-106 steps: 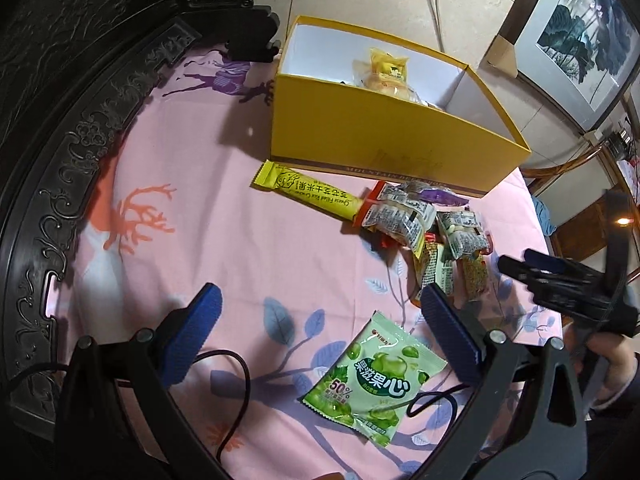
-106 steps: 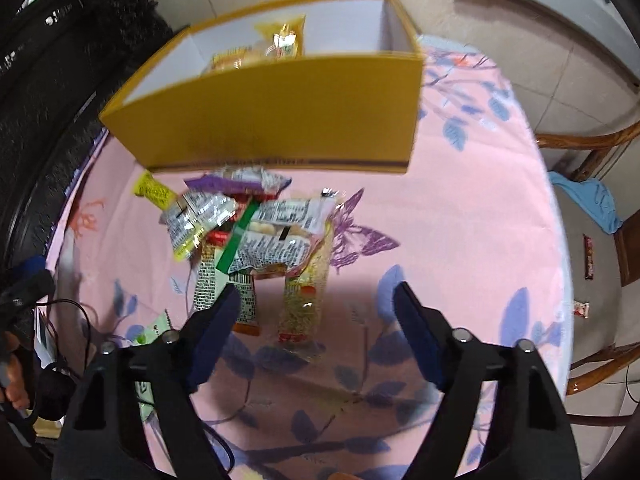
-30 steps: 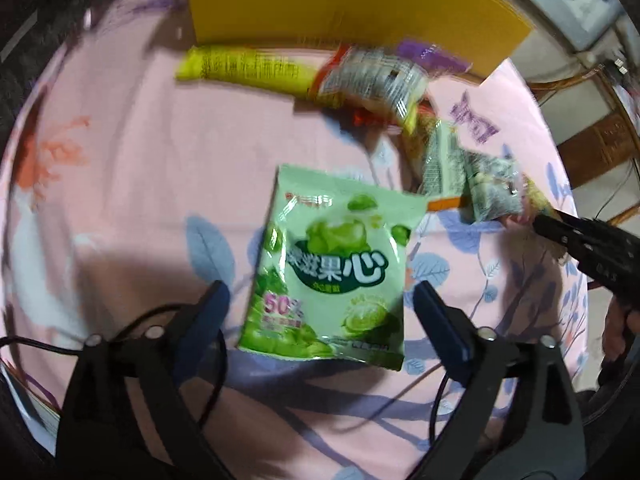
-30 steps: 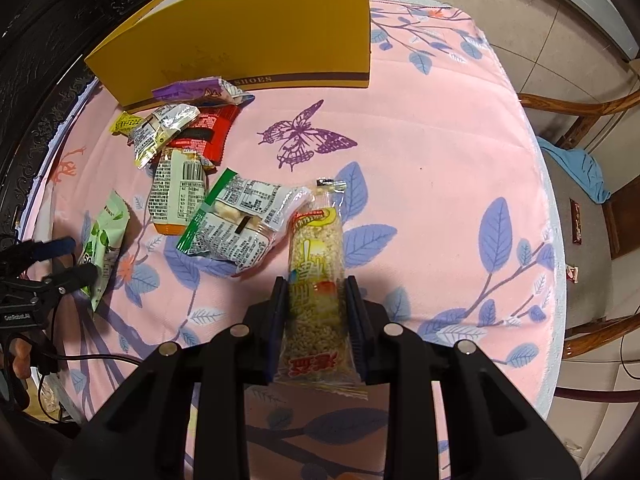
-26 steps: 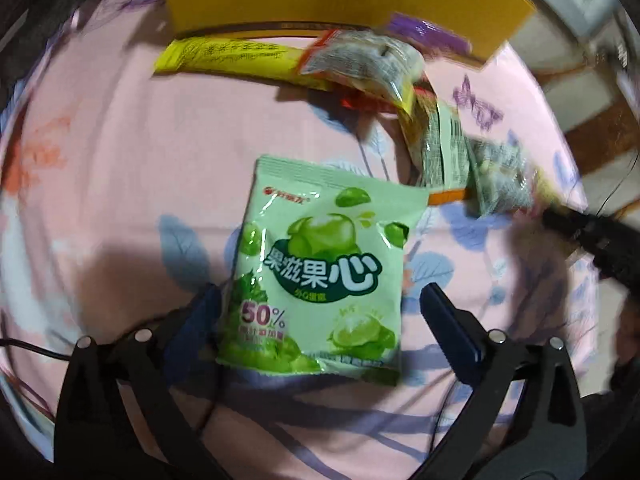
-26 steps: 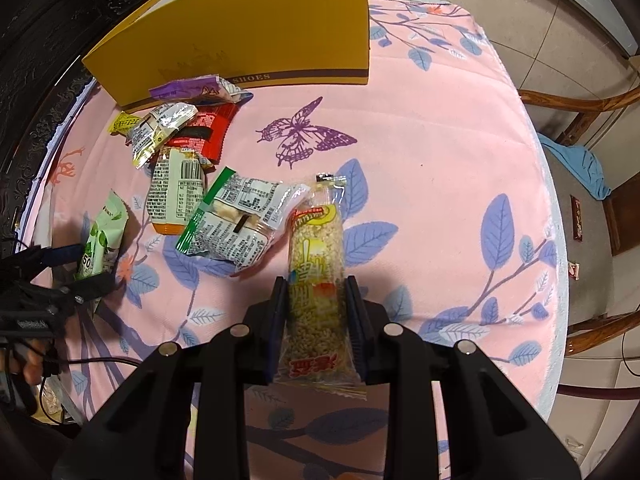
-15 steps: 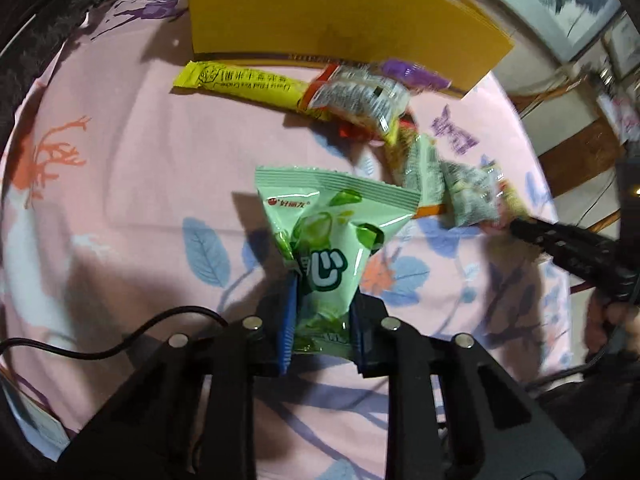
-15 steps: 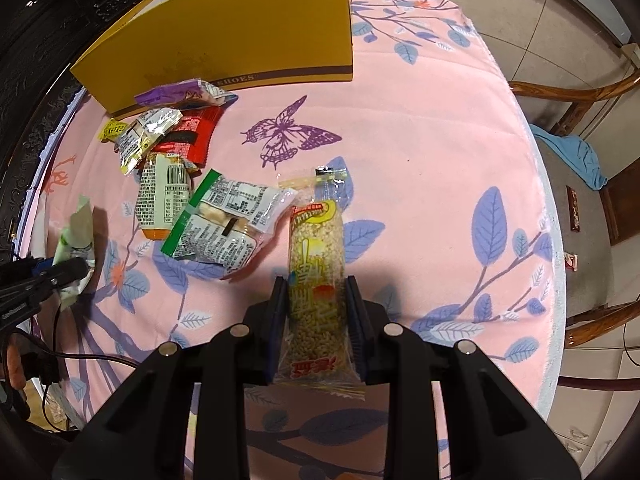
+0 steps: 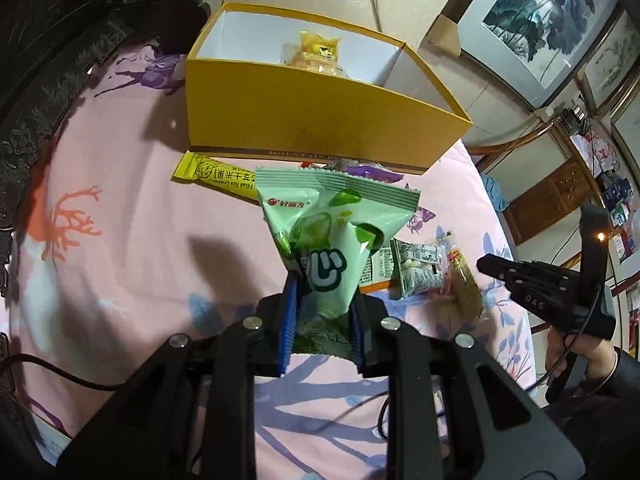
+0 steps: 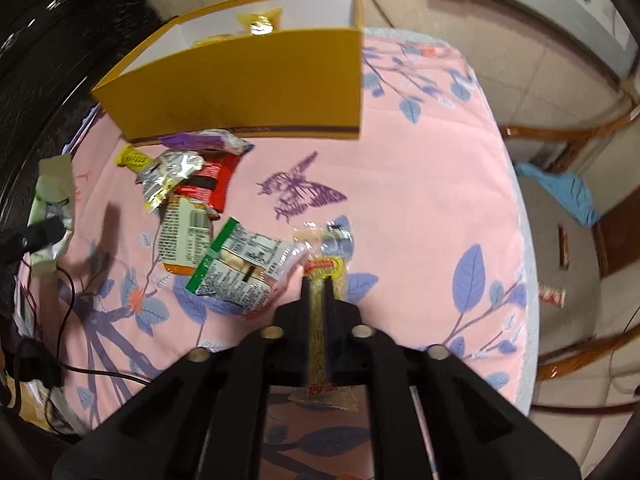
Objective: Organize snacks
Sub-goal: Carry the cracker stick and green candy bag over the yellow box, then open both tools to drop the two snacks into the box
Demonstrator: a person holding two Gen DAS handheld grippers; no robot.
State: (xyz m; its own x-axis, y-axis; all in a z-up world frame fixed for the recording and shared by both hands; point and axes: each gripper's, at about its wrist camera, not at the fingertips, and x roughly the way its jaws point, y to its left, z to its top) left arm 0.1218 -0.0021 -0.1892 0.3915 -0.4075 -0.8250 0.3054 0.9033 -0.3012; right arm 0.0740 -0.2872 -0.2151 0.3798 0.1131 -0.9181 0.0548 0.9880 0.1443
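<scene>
left gripper clamped on green candy bag, held clear of tablecloth, likely bound for yellow box. right gripper jaws opening, pads seem pressed on rice bar. loose snacks lie before box.

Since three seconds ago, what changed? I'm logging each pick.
The left gripper closed on the green candy bag and lifted it off the tablecloth. The right gripper took the rice bar; its jaws are opening now, bar between them. Yellow box and snack pile stayed.
</scene>
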